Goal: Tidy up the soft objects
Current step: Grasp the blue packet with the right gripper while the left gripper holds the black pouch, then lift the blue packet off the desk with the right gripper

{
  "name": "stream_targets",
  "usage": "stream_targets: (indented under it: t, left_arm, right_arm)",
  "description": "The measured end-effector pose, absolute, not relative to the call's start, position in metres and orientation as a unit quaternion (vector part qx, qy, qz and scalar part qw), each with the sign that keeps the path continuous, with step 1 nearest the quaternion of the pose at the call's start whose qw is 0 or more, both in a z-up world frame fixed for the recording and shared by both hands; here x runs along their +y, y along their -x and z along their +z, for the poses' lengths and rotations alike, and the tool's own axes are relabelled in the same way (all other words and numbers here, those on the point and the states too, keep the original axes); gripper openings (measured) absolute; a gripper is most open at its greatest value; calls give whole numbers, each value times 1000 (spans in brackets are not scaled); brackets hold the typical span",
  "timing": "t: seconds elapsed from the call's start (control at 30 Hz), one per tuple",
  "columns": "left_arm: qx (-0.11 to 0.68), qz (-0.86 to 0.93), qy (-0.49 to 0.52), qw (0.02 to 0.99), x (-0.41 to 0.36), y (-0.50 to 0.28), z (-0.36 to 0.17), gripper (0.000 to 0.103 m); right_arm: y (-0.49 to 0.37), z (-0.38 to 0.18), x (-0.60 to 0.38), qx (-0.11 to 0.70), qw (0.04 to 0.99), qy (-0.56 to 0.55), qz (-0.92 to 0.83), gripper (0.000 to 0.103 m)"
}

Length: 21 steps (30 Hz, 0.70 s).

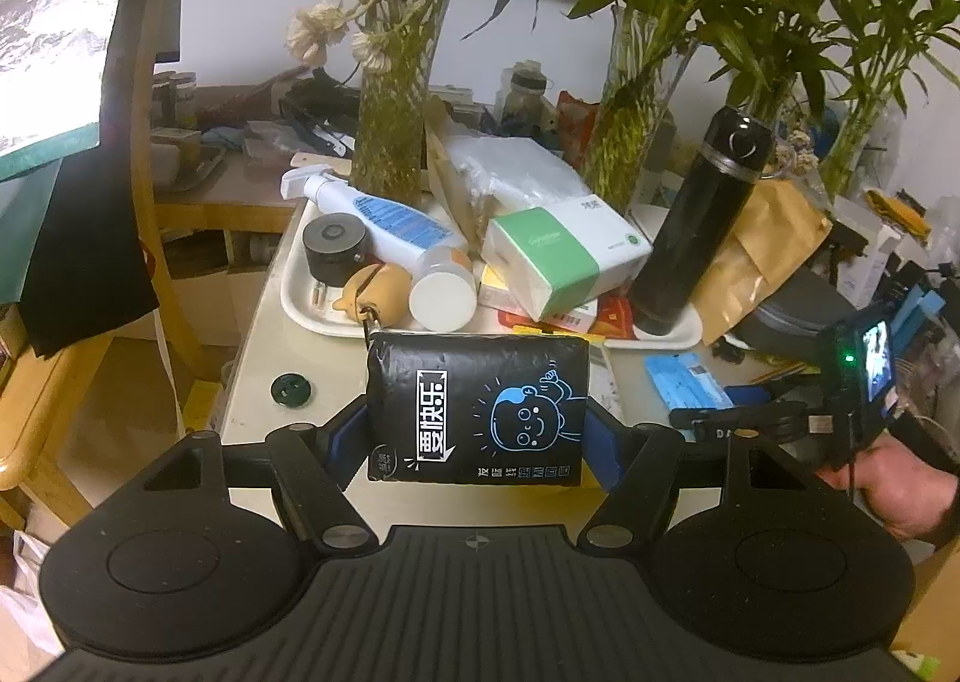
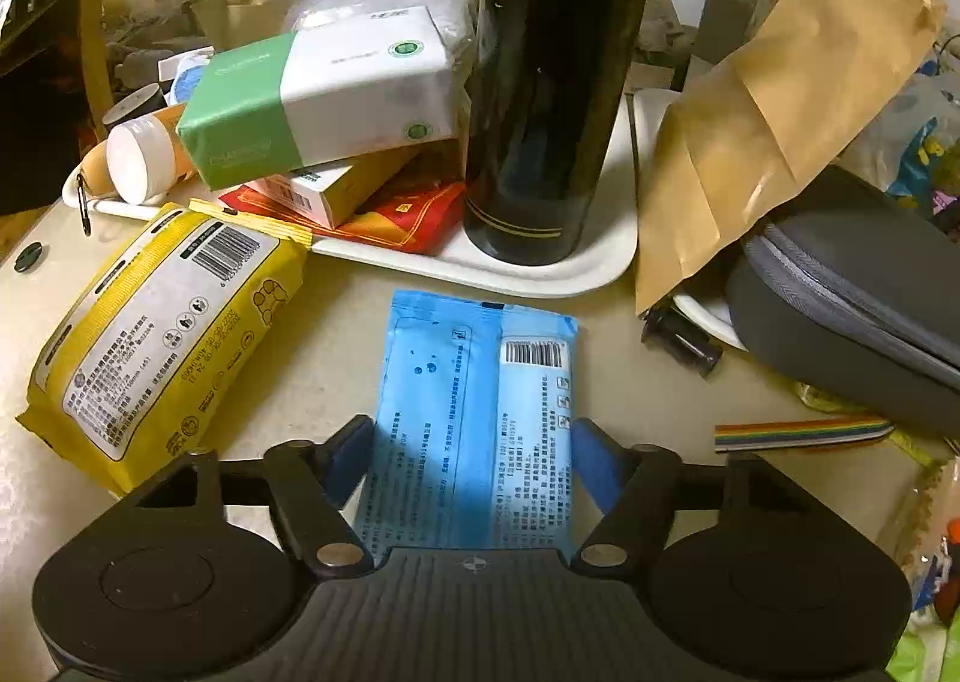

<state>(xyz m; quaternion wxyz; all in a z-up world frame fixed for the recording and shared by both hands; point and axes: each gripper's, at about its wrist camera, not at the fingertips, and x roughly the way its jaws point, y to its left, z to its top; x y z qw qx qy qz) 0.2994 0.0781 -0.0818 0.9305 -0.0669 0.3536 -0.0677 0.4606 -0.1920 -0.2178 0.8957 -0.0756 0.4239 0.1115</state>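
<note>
My left gripper (image 1: 477, 430) is shut on a black tissue pack (image 1: 477, 409) with a blue cartoon face, held above the table in front of the white tray (image 1: 300, 301). My right gripper (image 2: 474, 454) has its jaws on both sides of a flat blue wipes pack (image 2: 474, 412) lying on the table; the fingers (image 2: 594, 466) touch its edges. The blue pack also shows in the left wrist view (image 1: 687, 382). A yellow wipes pack (image 2: 162, 334) lies on the table to the left. A green-and-white tissue pack (image 2: 324, 100) rests tilted on boxes in the tray.
The tray (image 2: 606, 256) holds a black flask (image 2: 540, 82), a spray bottle (image 1: 384, 217), a white-capped bottle (image 2: 141, 157), a red packet (image 2: 414, 217). A brown paper bag (image 2: 762, 124) and grey case (image 2: 852, 310) stand right. Vases with plants (image 1: 390, 100) stand behind.
</note>
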Motion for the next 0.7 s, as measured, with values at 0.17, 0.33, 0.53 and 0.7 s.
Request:
stream_targets:
  t: [0.17,0.33,0.53,0.7]
  left_arm:
    - [353,-72,68,931,78,-298,-81,70]
    - [350,-77,62,931,78,-296,-82,70]
    - [320,-90,58,941,79,-288,-77,70]
    - [294,-86,37,951,69,-274,-54,70]
  right_arm:
    - [-462,-214,-194,437,889,71,118,66]
    - [-461,-194,-204,429,893,51,128,65]
    - [-443,-152,-212,401,903,36,152,65]
    - [-402,-100,-225,356,918,31,173,65]
